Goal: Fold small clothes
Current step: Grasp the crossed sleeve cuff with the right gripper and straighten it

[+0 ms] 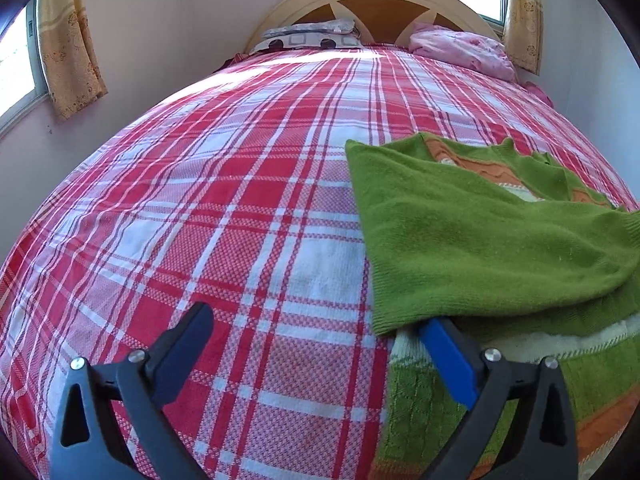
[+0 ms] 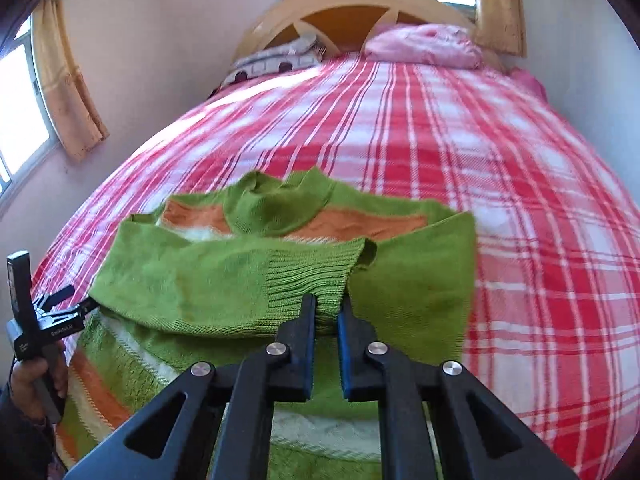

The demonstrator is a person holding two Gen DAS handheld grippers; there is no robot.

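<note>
Green sweater with orange and cream bands lies on the red-and-white plaid bedspread, at the end far from the headboard; it sits partly folded, both sleeves laid across the body, collar pointing toward the headboard.

Right gripper: fingers nearly together, pinching the ribbed cuff of one sleeve; cuff sits over the sweater's middle, between collar and hem.

Left gripper: jaws spread wide, nothing between them; its left finger hangs over bare bedspread beside the sweater, its blue-padded right finger sits at the sweater's left edge, tip tucked just under the folded green sleeve; in the right wrist view this gripper shows at the sweater's left edge, held by a hand.

Beyond the sweater, at the headboard: a patterned grey-white pillow and a pink bundle of cloth; yellow curtains hang at the windows either side of the headboard.
</note>
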